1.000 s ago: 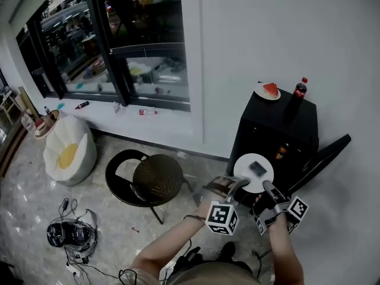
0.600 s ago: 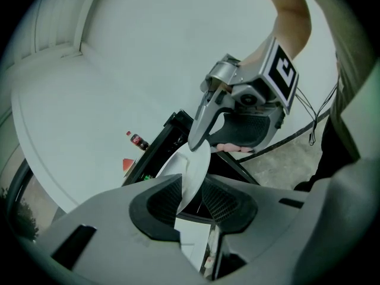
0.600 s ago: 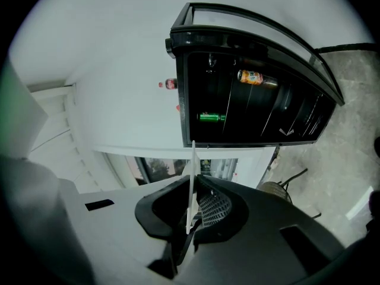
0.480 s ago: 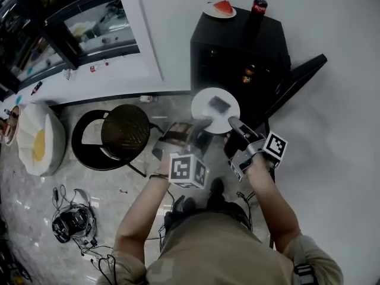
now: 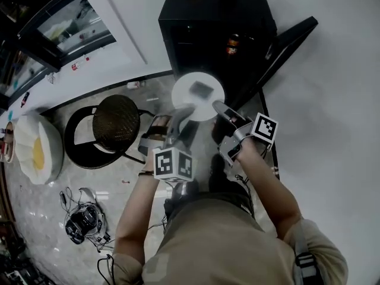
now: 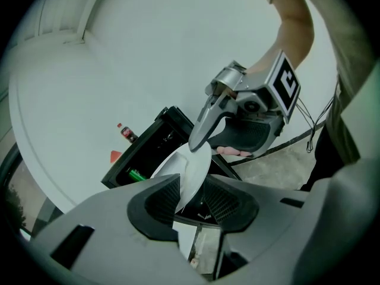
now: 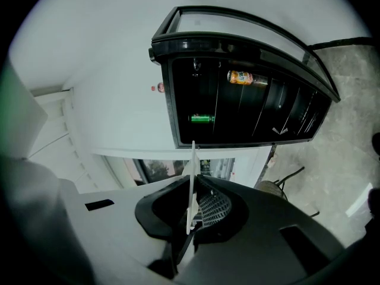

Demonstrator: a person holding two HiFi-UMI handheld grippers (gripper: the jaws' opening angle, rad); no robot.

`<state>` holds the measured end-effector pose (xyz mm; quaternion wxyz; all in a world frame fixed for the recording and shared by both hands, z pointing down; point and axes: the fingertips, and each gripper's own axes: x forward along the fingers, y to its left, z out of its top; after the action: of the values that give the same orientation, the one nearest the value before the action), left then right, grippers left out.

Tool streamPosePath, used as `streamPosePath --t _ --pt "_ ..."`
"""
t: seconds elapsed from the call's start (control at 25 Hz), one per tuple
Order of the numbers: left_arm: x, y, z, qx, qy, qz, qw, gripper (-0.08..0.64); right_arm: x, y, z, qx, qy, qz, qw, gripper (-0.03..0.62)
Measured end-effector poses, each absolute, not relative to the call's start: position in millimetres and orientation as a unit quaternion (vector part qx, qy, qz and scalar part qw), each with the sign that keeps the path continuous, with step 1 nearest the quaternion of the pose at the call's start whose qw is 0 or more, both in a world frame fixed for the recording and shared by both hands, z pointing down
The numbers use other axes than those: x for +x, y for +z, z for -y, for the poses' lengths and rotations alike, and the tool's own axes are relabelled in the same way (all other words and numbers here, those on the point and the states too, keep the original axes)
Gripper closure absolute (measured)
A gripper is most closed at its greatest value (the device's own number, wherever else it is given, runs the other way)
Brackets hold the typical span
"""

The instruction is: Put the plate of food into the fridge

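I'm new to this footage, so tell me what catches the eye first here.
A white plate with a dark bit of food hangs mid-frame in the head view. Its rim is pinched by the right gripper and lies between the jaws of the left gripper, which have just been opening. Just beyond it stands the black fridge, its door swung open.

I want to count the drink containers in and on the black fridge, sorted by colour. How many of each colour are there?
Inside the fridge:
Green container: 1
Orange bottle: 1
On top of it:
Dark bottle with a red cap: 1
Total: 3
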<state>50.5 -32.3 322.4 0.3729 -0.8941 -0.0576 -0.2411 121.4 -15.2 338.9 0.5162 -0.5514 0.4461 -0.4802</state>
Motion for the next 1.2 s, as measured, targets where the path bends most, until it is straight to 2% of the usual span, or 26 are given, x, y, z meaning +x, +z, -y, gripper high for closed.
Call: streamPosePath --t 1.2 --pt "86 335 19 -0.911 -0.284 0.005 0.299 0.431 177 360 1 -0.519 -0.512 -0.481 0.487 0.555"
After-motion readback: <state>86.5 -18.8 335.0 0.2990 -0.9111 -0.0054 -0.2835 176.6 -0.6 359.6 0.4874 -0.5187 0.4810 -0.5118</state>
